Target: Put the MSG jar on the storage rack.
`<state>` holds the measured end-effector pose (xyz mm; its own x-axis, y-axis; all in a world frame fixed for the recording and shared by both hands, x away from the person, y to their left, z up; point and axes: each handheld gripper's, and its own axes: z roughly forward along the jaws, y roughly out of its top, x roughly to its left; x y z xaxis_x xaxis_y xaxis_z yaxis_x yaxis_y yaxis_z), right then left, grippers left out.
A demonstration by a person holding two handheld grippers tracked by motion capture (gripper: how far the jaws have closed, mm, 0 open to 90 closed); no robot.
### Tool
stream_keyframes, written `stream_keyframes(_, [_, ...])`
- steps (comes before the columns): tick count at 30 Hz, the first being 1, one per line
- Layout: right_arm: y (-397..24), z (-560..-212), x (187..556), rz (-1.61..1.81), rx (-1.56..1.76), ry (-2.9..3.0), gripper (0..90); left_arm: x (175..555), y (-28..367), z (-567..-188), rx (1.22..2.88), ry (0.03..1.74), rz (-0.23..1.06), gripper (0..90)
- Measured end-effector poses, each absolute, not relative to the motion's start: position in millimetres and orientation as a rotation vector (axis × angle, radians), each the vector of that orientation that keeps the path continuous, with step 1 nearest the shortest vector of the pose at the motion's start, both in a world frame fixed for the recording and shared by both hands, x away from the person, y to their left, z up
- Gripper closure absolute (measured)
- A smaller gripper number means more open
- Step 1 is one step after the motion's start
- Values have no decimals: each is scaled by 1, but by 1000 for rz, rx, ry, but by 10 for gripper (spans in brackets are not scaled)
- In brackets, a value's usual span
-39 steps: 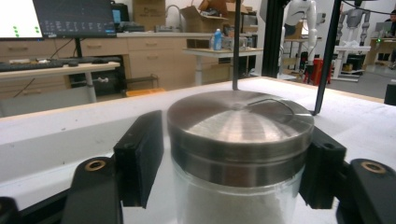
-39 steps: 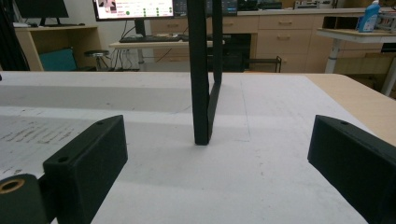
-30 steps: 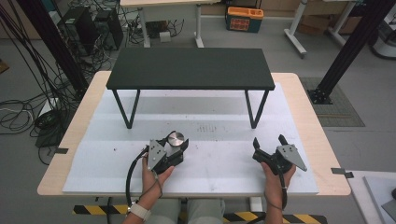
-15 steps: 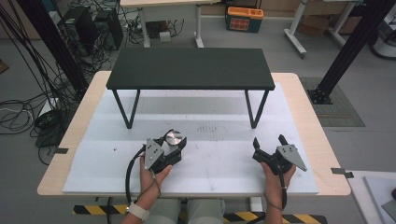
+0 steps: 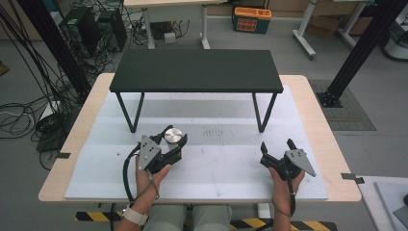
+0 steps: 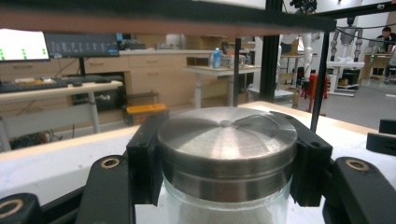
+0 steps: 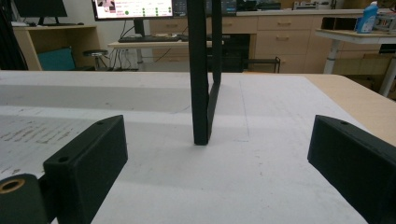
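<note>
Below shelf front edge, left claw grips jar.

left gripper: we see it sit a little higher and further up the picture in the high view than in the two earlier pictures, and nearer the black shelf.
jar: it goes along with the left gripper, clamped between the two black jaws by its metal lid; its silver top lies closer to the shelf's left legs than a second ago.
left hand: we find it shifted forward with the gripper, the forearm reaching a touch further over the white mat.
</note>
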<state>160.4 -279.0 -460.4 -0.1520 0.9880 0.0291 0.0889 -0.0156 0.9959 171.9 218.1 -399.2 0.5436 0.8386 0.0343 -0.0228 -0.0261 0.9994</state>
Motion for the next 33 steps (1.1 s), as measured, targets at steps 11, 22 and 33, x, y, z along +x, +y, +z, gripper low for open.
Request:
stream_keyframes(11, [-279,-460,161,1296,1215,1378,45,166,226,-370,1425,762,797,413])
stream_keyframes(22, [-279,-460,161,1296,1217,1380,45,167,235,-341,1438,759,815,414])
stream_keyframes(33, [-279,-460,161,1296,1218,1381,45,175,239,-307,1430,733,832,415])
